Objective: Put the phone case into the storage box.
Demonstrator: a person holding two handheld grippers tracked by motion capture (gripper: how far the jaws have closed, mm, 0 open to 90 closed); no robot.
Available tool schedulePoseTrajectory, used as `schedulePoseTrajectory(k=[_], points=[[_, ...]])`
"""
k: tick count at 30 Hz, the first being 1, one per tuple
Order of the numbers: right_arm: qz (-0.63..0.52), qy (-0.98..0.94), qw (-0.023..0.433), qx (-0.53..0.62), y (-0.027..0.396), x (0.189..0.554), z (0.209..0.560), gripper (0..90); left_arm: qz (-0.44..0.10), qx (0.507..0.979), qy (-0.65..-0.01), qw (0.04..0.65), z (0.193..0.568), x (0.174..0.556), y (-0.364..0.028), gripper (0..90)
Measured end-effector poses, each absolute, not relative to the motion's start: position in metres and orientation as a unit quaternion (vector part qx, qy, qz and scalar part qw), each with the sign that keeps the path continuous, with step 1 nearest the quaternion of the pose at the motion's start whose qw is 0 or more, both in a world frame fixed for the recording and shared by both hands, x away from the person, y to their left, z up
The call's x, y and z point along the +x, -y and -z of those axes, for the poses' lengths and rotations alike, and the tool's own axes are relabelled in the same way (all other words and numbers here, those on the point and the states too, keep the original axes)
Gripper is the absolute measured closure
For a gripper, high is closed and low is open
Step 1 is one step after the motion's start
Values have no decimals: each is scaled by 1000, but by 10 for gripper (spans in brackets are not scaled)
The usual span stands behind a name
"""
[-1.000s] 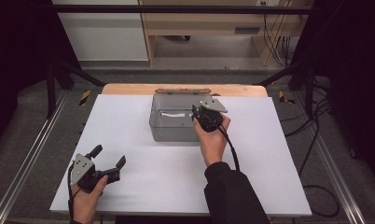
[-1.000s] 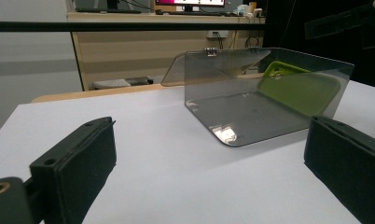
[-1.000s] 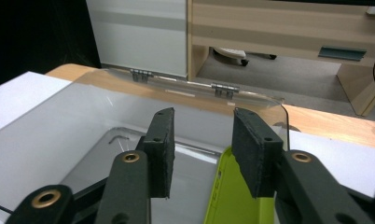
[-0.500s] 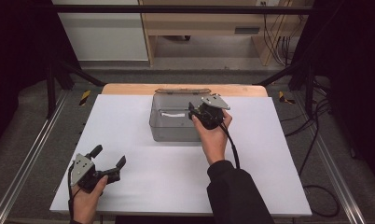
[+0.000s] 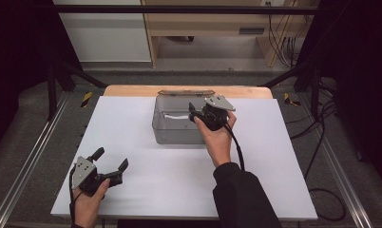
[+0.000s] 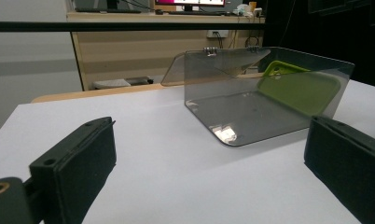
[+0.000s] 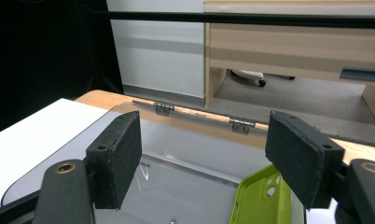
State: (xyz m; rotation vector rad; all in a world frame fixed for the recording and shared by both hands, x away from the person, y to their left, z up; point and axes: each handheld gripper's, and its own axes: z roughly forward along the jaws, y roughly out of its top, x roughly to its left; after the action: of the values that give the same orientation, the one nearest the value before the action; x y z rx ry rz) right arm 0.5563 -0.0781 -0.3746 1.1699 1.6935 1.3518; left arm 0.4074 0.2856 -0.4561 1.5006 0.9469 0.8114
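A clear grey box [image 5: 172, 128] stands at the middle of the white table, its hinged lid [image 5: 185, 92] folded back. Inside it a green phone case [image 7: 262, 200] leans against a wall, also visible through the box side as the green phone case [image 6: 300, 86]. My right gripper [image 5: 193, 114] hovers over the box's right part; my right gripper [image 7: 204, 154] is open and its jaws have just been opening, with nothing between the pads and the case below them. My left gripper [image 5: 111, 158] rests at the front left; my left gripper [image 6: 209, 168] is open, empty and facing the box [image 6: 251, 102].
The white tabletop [image 5: 274, 156] has a wooden strip [image 5: 127, 90] along its back edge. Metal rails [image 5: 27, 166] run along both sides of the table. A wooden cabinet [image 5: 213, 33] stands beyond it, and cables [image 5: 322, 142] lie on the floor at the right.
The right hand has shifted very slightly up and to the right over the box. The left hand and its gripper have stayed where they were.
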Motion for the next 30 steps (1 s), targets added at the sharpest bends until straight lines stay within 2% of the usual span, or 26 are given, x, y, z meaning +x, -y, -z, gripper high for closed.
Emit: schedulePoseTrajectory(k=[7,30], points=[[-522,-644,348,438,80,555,371,245,-344,637,-402,561,456,408,-285,21],[-546,-631,347,428,83,552,352,125,-343,637,-403,561,456,408,-286,20]])
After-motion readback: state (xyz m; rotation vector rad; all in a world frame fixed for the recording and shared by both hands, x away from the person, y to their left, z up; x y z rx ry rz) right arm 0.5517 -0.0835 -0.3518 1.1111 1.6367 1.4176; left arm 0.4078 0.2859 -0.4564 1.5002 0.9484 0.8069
